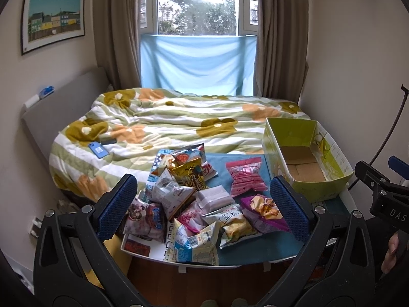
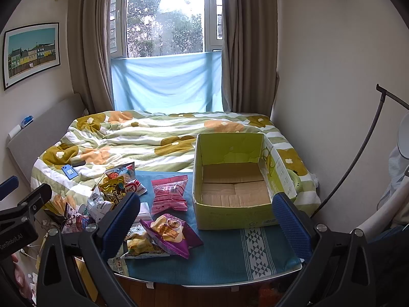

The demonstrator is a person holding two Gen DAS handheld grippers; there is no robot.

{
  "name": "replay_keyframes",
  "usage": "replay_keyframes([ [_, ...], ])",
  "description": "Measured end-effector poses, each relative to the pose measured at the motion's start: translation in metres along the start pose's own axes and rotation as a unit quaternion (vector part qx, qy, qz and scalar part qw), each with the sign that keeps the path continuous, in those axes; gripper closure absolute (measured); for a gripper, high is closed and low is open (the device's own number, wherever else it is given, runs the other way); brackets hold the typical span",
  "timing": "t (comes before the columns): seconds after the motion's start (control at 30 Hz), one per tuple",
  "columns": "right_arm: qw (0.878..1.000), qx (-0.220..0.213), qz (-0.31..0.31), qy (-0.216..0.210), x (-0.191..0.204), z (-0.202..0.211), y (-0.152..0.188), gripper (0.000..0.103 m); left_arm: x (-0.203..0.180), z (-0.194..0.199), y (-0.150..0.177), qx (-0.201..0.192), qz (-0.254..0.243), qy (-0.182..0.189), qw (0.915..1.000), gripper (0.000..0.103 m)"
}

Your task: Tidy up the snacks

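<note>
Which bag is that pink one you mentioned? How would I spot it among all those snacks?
Start at the open green cardboard box on the small table with the teal cloth at the foot of the bed. Just left of the box, lying flat and apart from the heap of snack bags, is the pink pillow-shaped snack packet. It is the only all-pink bag with crimped ends.

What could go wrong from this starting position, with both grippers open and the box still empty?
1. The snack pile is heaped and overlapping; closing on one bag may drag its neighbours along.
2. A blue-and-white packet lies at the table's near edge, so a nudge could tip it onto the floor.
3. The green cardboard box looks light and sits partly against the quilt; a bag pushed against its wall may shift it.
</note>
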State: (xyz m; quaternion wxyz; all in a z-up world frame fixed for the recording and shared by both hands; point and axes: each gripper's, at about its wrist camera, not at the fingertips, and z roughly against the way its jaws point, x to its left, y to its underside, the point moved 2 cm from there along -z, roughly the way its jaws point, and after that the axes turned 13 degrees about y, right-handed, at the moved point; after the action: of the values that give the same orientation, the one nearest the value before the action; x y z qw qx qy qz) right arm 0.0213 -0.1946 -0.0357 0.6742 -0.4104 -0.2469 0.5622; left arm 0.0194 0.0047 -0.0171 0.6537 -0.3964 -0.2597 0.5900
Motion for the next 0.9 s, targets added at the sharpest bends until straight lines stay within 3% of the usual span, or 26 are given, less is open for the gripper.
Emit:
replay_keyframes([
  [0.9, 1.000, 0.002, -0.001, 0.000, -0.0010, 0.0000, 0.0031, 0.000, -0.0020, 0.0025, 0.0031, -0.003, 0.005, 0.002, 1.0000, 0.000],
])
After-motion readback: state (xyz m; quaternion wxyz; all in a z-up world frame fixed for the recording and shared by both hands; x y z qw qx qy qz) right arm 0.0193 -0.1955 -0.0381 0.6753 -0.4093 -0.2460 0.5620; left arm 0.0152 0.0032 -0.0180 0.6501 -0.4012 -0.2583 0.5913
